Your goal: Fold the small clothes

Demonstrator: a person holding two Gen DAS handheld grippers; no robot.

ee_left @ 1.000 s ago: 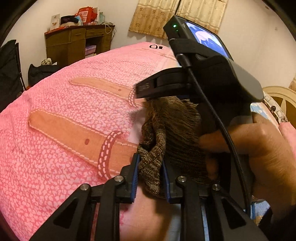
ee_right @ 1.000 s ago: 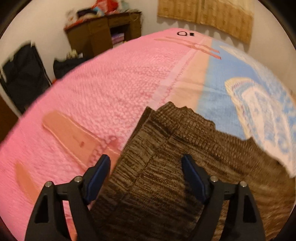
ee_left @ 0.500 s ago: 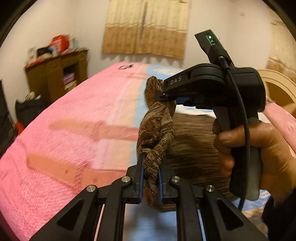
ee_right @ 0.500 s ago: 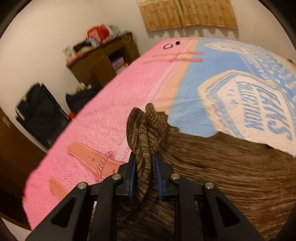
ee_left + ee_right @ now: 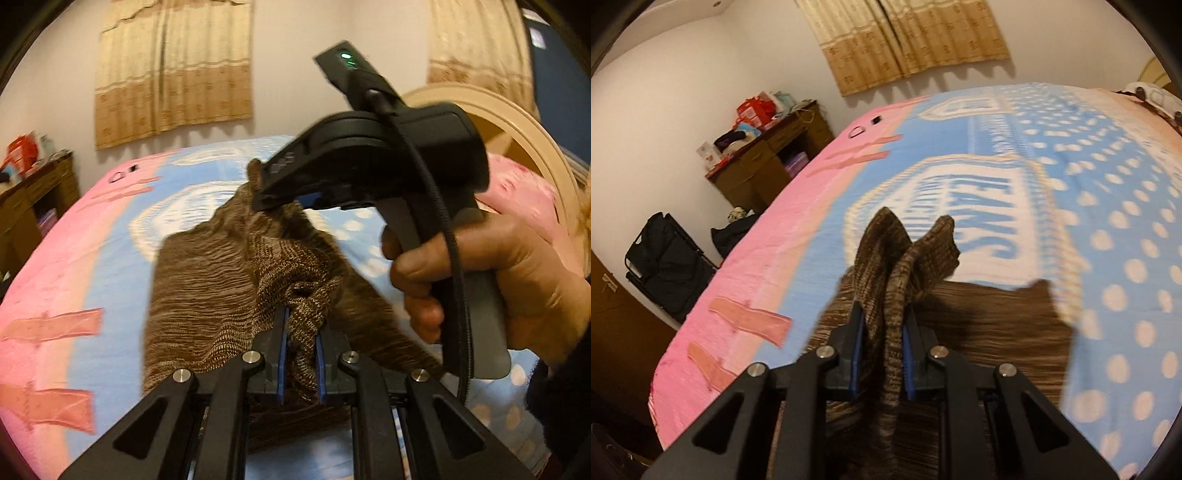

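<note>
Left claw (image 5: 300,354) and right claw (image 5: 882,343) each clench a bunched edge of the brown knitted garment (image 5: 207,280), lifting it above the pink-and-blue printed bed blanket (image 5: 1108,206); the fold looks begun, not yet laid flat

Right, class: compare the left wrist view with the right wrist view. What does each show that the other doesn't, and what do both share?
Only the left wrist view shows the person's hand holding the right gripper, and the rounded headboard.

Only the right wrist view shows the black folding chair and the blanket's blue lettering.

Both show the brown knit garment pinched between shut blue pads, the pink and blue blanket, the curtain and the wooden desk.
</note>
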